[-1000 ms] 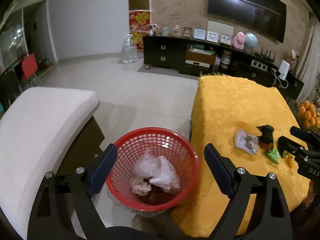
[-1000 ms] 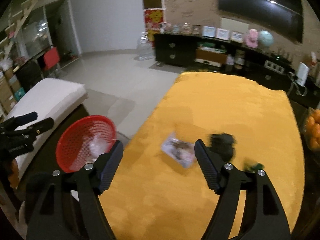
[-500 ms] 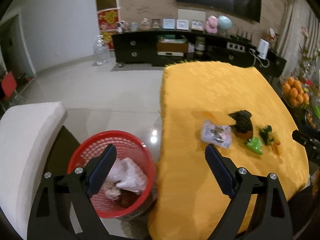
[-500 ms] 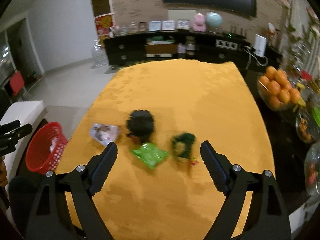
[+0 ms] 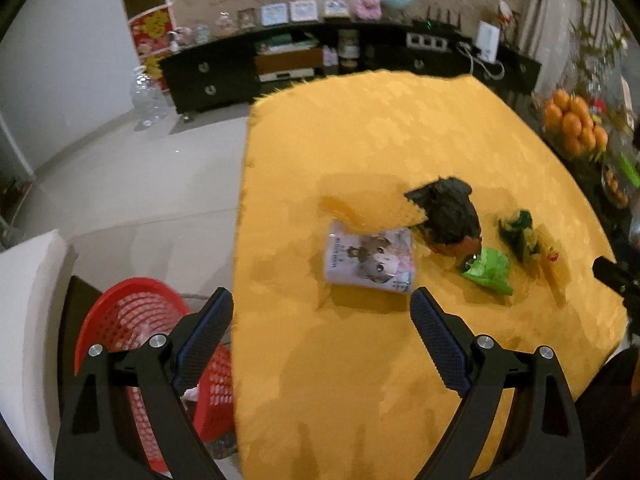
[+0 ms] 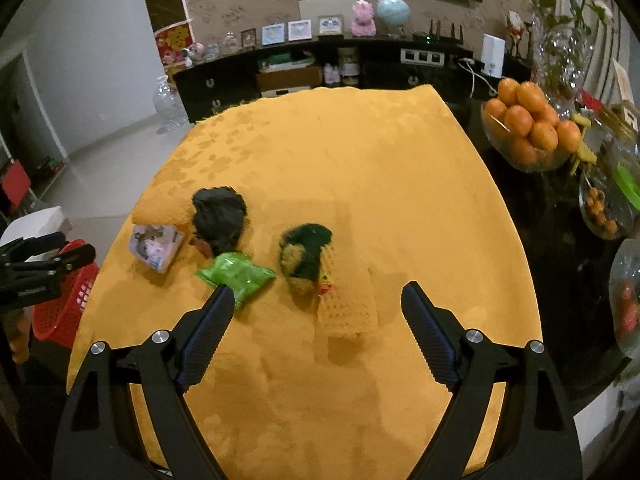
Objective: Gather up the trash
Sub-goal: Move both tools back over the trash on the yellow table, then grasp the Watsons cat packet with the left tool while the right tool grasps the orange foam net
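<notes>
Trash wrappers lie in a row across the yellow table [image 6: 360,152]: white packet [image 5: 370,258], black bag [image 5: 448,210], green packet [image 6: 236,274]. Left gripper [image 5: 322,314] and right gripper [image 6: 318,308] both gape, empty.

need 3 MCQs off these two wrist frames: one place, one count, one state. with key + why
1. Where is the red plastic mesh basket?
A on the yellow tablecloth
B on the floor beside the table
C on the black cabinet

2. How many trash pieces lie on the yellow tablecloth?
A two
B four
C six

3. State of the right gripper?
A open, empty
B shut on a wrapper
C out of view

Key: B, it stands below the table edge; B, anime-print packet, black crumpled bag, bright green wrapper, dark green wrapper; A, fingers spread, nothing between.
</notes>
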Action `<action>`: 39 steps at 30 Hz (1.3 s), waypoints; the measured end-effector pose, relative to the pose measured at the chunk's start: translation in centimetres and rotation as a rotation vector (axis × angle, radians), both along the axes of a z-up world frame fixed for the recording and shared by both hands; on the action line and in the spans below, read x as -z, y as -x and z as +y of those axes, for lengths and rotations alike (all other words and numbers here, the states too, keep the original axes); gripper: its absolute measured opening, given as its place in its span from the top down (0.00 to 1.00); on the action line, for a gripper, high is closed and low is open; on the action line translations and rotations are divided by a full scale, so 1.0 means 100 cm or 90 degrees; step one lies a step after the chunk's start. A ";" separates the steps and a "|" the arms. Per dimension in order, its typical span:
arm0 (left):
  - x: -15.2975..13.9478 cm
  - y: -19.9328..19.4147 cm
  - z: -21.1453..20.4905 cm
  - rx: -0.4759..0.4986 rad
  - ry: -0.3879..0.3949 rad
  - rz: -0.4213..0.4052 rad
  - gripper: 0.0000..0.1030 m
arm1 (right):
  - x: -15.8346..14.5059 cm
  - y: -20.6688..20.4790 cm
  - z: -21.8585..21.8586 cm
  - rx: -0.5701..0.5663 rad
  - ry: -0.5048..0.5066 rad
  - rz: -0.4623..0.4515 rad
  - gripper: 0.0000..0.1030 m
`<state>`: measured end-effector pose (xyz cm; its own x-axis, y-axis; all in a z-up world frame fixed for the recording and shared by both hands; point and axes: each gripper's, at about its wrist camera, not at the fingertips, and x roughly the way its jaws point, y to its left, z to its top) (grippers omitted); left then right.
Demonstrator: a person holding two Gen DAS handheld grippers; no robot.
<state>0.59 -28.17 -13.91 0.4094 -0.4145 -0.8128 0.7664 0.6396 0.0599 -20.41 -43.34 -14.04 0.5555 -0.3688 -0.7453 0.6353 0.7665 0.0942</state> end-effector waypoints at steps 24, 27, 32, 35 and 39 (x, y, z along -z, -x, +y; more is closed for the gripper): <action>0.066 -0.029 -0.075 0.082 -0.060 0.069 0.23 | 0.027 0.001 -0.032 0.030 -0.044 0.016 0.20; 0.065 -0.027 -0.075 0.093 -0.056 0.066 0.32 | 0.027 0.000 -0.033 0.030 -0.043 0.017 0.20; 0.065 -0.017 -0.074 0.112 -0.056 0.051 0.34 | 0.028 0.000 -0.033 0.032 -0.046 0.019 0.20; 0.062 -0.012 -0.068 0.111 -0.045 0.072 0.34 | 0.028 0.000 -0.032 0.032 -0.043 0.020 0.20; 0.057 0.000 -0.054 0.112 -0.032 0.079 0.34 | 0.029 -0.001 -0.033 0.029 -0.046 0.022 0.20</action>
